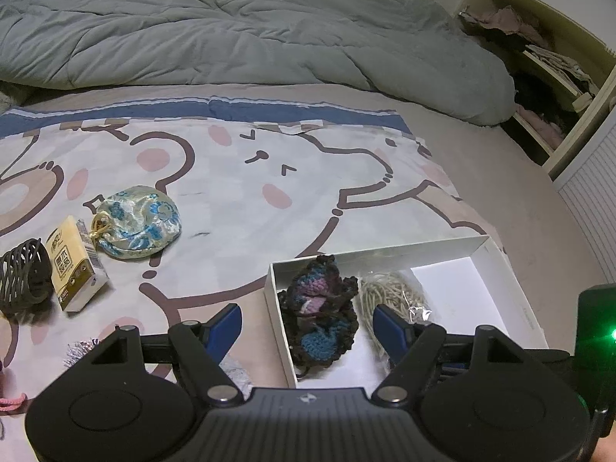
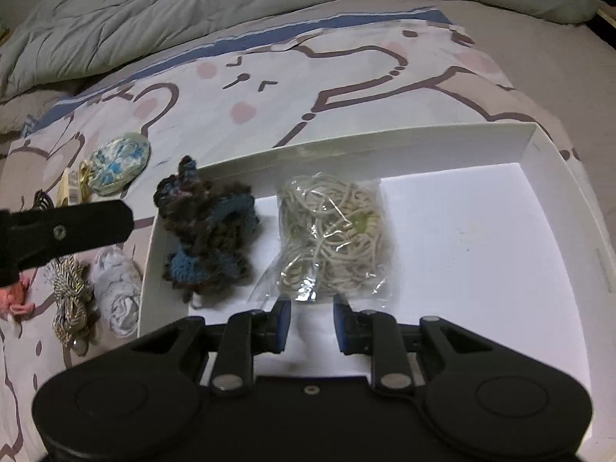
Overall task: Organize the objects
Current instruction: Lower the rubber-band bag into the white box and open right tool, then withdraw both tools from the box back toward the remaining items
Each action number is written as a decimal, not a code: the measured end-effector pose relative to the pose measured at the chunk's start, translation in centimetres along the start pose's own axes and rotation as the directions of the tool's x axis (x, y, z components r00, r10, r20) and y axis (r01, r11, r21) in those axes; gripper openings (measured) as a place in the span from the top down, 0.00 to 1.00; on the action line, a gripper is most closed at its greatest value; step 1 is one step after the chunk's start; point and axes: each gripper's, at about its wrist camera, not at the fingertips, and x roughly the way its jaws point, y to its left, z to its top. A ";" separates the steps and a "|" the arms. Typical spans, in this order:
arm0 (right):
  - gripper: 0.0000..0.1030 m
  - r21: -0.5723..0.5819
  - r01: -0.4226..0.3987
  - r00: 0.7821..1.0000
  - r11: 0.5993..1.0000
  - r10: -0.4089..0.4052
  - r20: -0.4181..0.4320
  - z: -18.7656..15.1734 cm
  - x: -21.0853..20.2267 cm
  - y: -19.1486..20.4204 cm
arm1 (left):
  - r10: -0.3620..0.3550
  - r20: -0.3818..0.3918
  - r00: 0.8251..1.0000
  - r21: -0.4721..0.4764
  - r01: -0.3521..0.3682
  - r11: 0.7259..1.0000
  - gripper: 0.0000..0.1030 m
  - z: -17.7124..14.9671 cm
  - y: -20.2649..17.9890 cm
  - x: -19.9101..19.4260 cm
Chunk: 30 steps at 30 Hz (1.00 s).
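Observation:
A white shallow box (image 1: pixel 385 256) (image 2: pixel 558 177) lies on the bed. Inside it are a dark crocheted piece (image 1: pixel 319 312) (image 2: pixel 208 235) at the left and a clear bag of beige cord (image 1: pixel 392 292) (image 2: pixel 335 231) beside it. My left gripper (image 1: pixel 308 327) is open wide, above the box's left wall and the crocheted piece, holding nothing. My right gripper (image 2: pixel 312 308) is open and empty, just short of the cord bag's near edge. The left gripper's finger (image 2: pixel 77 223) shows in the right wrist view.
On the cartoon sheet left of the box lie a floral pouch (image 1: pixel 134 223) (image 2: pixel 117 161), a tissue pack (image 1: pixel 75 265), a black mesh cuff (image 1: pixel 23 273), a gold cord bundle (image 2: pixel 71 296), a white fabric wad (image 2: pixel 117 288) and pink yarn (image 2: pixel 17 296). A grey duvet (image 1: pixel 231 30) lies behind; open shelves (image 1: pixel 539 77) stand at right.

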 end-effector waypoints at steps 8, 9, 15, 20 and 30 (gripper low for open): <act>0.74 -0.034 -0.016 0.998 0.999 0.018 0.061 -0.4 -3.1 -0.5 | 0.023 0.016 1.000 0.028 -0.023 0.999 0.26 -0.2 -0.4 -0.9; 0.72 -0.034 -0.012 0.997 0.999 0.015 0.080 -0.4 -3.8 -0.6 | 0.027 0.020 0.999 0.035 -0.028 0.999 0.26 -0.3 -0.5 -1.2; 0.68 -0.015 -0.010 0.987 1.000 0.013 0.163 -0.7 -7.5 -1.2 | 0.049 0.051 0.997 0.071 -0.053 0.996 0.21 -0.7 -0.8 -2.9; 0.63 -0.006 -0.008 0.979 1.000 0.009 0.203 -1.5 -9.6 -1.2 | 0.053 0.066 0.996 0.095 -0.060 0.994 0.13 -1.3 -1.0 -4.5; 0.40 0.009 0.042 0.960 0.999 -0.043 0.277 -3.3 -13.1 -1.3 | 0.080 0.120 0.990 0.130 -0.095 0.987 0.00 -2.5 -1.1 -7.9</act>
